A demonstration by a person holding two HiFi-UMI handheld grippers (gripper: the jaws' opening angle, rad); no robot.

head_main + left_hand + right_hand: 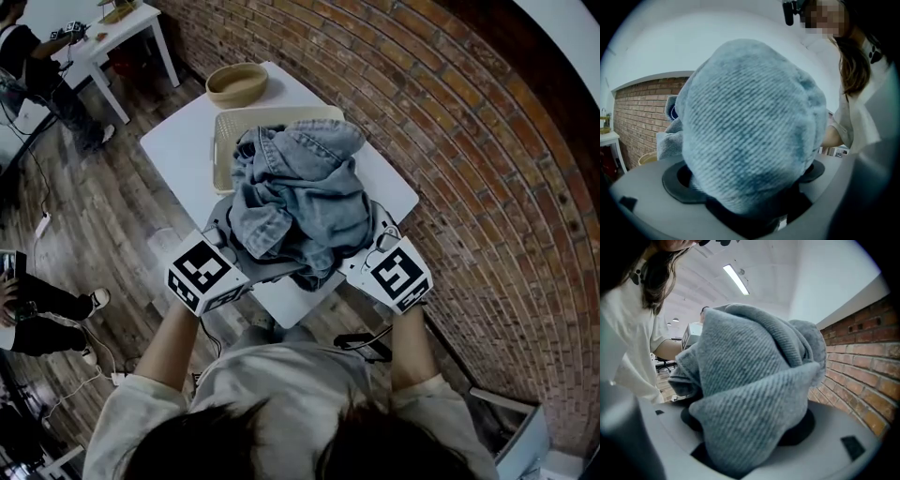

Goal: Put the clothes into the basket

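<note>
I saw a loose cream shirt [281, 389] with short sleeves, and dark hair [370, 450]. The left tongs [221, 239] and right tongs [380, 242] had pale grey bodies. Each bore a white cube with black square markers. A thin dark cable [210, 339] trailed from the left one.

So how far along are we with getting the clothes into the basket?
Done: nothing yet; the visible part of the basket looks empty. In hand: left gripper and right gripper both clamp the bundled denim clothes, held above the table. Remaining: lower them into the basket and release.
</note>
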